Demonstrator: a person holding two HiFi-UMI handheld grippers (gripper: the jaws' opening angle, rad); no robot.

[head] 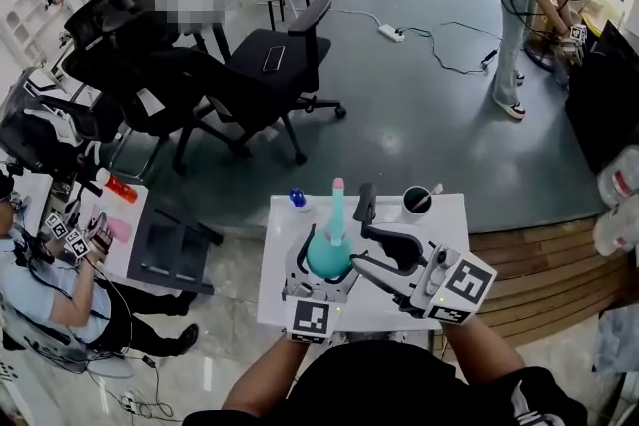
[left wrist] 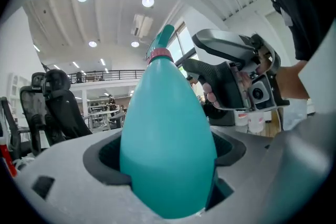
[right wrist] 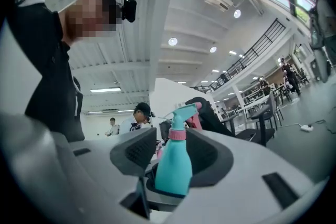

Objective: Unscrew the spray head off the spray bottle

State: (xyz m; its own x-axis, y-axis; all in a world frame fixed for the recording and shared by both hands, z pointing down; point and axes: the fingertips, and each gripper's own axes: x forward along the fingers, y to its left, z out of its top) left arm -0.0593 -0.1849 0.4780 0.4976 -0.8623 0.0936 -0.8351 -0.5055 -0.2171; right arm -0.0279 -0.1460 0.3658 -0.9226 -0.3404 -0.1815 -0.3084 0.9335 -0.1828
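A teal spray bottle [head: 327, 254] with a pink collar [left wrist: 158, 54] and a teal spray head [head: 336, 207] stands upright over the small white table [head: 439, 214]. My left gripper [head: 323, 278] is shut on its round body [left wrist: 168, 128], dark pads on either side. My right gripper [head: 377, 232] hovers just right of the bottle, apart from it, jaws open and empty. In the right gripper view, the bottle [right wrist: 175, 168] and its spray head [right wrist: 184, 113] show ahead through the gap between the open pads [right wrist: 134, 152]. In the left gripper view, the right gripper [left wrist: 236, 76] is beside the bottle's neck.
A black cup [head: 417, 202] with a stick in it and a small blue-capped item [head: 297, 199] stand at the table's far edge. Black office chairs [head: 250, 75] are beyond. One person [head: 529, 5] bends at the far right, another [head: 50, 284] sits on the left. Wooden flooring [head: 539, 264] lies right.
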